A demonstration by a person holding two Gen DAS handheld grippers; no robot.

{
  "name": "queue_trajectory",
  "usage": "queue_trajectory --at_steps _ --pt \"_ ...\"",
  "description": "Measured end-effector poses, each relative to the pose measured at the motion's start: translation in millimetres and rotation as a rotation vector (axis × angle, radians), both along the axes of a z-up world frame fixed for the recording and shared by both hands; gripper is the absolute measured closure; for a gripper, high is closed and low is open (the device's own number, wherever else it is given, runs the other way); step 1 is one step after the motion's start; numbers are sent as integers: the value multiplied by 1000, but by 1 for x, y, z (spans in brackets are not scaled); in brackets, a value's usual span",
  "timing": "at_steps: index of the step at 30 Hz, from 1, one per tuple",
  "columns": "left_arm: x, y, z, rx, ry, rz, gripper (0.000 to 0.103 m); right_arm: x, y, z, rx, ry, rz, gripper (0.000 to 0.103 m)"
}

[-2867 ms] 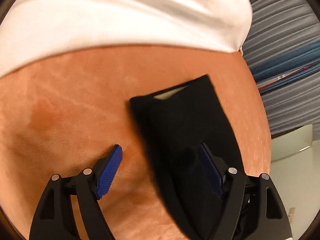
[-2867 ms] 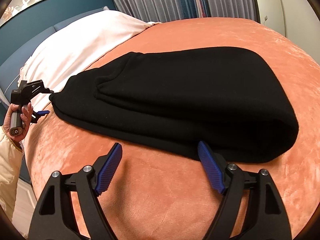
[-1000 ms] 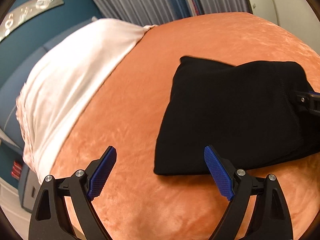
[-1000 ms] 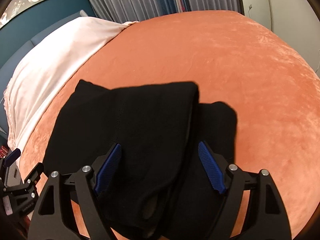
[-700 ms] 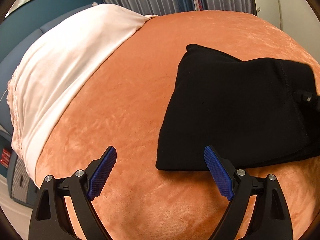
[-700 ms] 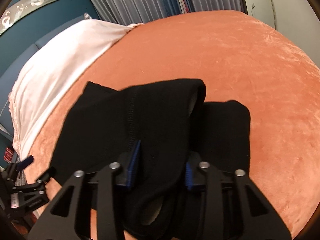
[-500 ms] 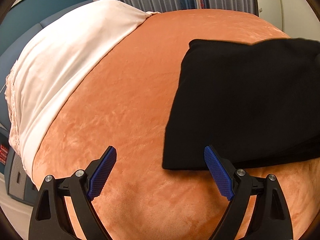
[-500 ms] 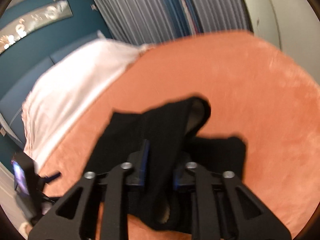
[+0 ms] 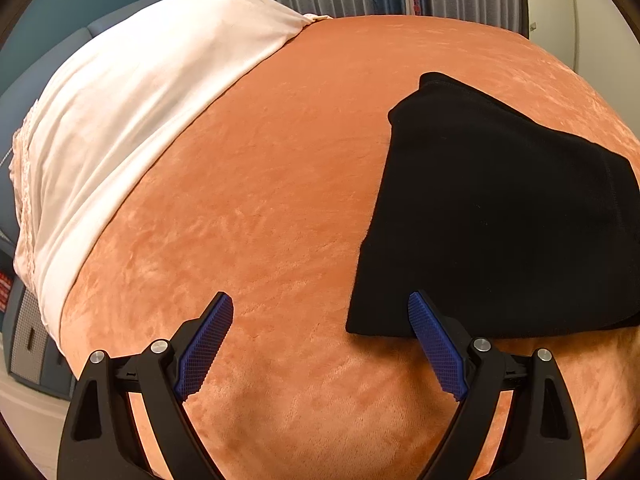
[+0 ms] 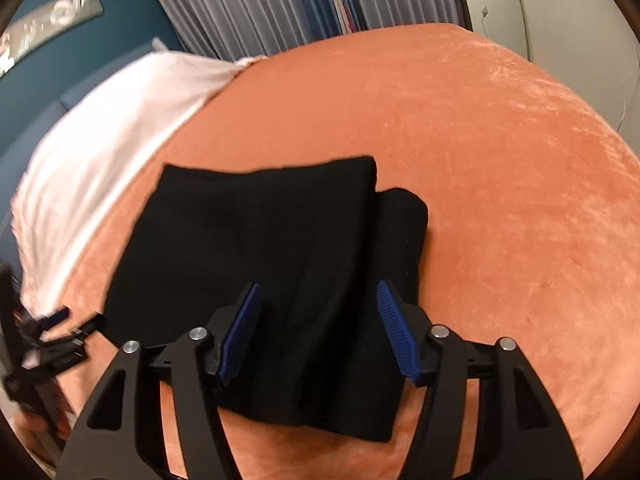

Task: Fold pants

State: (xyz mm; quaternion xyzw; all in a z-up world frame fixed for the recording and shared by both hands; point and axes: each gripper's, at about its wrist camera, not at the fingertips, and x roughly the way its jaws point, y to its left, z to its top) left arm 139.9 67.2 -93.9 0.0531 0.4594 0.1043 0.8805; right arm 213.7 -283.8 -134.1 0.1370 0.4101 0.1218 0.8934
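Right hand-held gripper [image 10: 318, 332] is opening up, with the folded black knit pants [image 10: 272, 248] lying between its blue pads, not pinched. Left hand-held gripper [image 9: 320, 344] hangs wide open over the orange plush bed cover [image 9: 280, 200], empty, pants just off its right finger.

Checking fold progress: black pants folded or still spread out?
Folded. The black pants lie as a compact layered block on the orange blanket, one layer stacked over another, edges slightly offset.

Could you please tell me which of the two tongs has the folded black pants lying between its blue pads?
The right tongs: their opening pads straddle the folded black pants. The left tongs gape over bare orange blanket.
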Motion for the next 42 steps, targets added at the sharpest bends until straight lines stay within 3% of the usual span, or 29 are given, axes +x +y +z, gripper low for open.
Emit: queue_trajectory --at_steps 1,2,3,4,7,10,12,13,15,16,18,19,21,24,28,31,34,40,42 --pt "0 0 0 -6 1 1 16 1 3 -4 23 9 15 73" --pt "-1 -1 0 -10 4 -2 16 2 5 -3 38 5 24 76" --pt "0 -1 0 -12 8 -5 16 2 2 1 57 -7 30 91" --pt "0 -2 0 -13 12 -11 16 -2 0 9 71 -32 30 97" --pt "1 -2 3 -13 5 -25 16 -21 -13 41 100 -121 1 97" --pt "2 -3 2 -29 1 -41 16 -26 -21 23 61 -76 -25 97" --pt "4 -4 0 -32 3 -45 16 -21 -23 -13 51 8 -34 92" --pt "5 -4 -2 -35 11 -45 16 -20 -27 -26 112 10 -44 90" --pt "6 -3 -3 -53 20 -57 16 -25 -38 -16 221 6 -66 83" --pt "5 -1 -1 -76 17 -63 16 -27 -42 -8 220 -3 -78 77" --pt "4 5 0 -132 23 -73 16 -37 -45 11 155 -52 -92 64" --pt "4 11 0 -188 32 -83 16 -41 -47 14 136 -56 -94 44" --pt "6 21 0 -264 48 -82 16 -50 -52 14 99 -52 -95 25" --pt "9 37 -1 -393 48 -74 16 -53 -58 1 116 -6 -96 25" --pt "34 51 -22 -488 103 -24 16 -50 -58 -20 240 47 -97 25" --pt "49 51 -35 -600 129 -5 16 -40 -48 -29 306 100 -83 22" --pt "55 49 -36 -640 110 6 12 -36 -36 -33 358 119 -81 17" --pt "61 38 -34 -719 111 -42 12 -30 -19 -35 312 124 -101 13" --pt "61 34 -33 -711 114 -53 12 -29 -21 -38 322 127 -108 12"
